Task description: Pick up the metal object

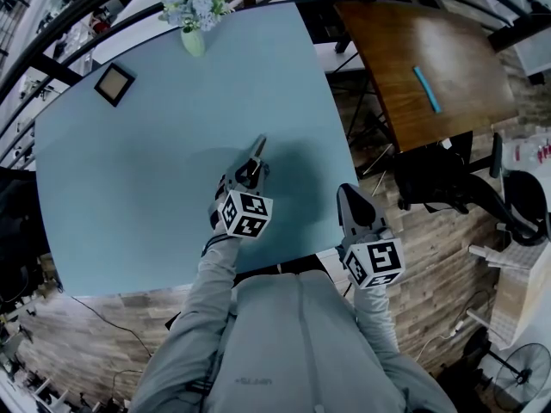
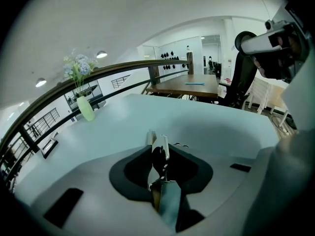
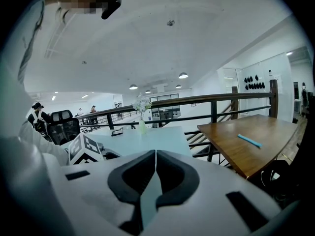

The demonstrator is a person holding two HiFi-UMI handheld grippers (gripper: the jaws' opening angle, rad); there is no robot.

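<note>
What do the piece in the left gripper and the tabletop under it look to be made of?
The metal object is likely bare polished steel: it shows bright silver glints and dark reflections. The table has a smooth pale blue top with a soft sheen, probably laminate or painted board; which one cannot be told.

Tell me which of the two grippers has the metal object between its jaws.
The left gripper: its jaws are shut on the slim metal object. The right gripper is shut with nothing between its jaws.

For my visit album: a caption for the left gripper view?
Left gripper clamps a metal object at a pale table, vase beyond.
</note>
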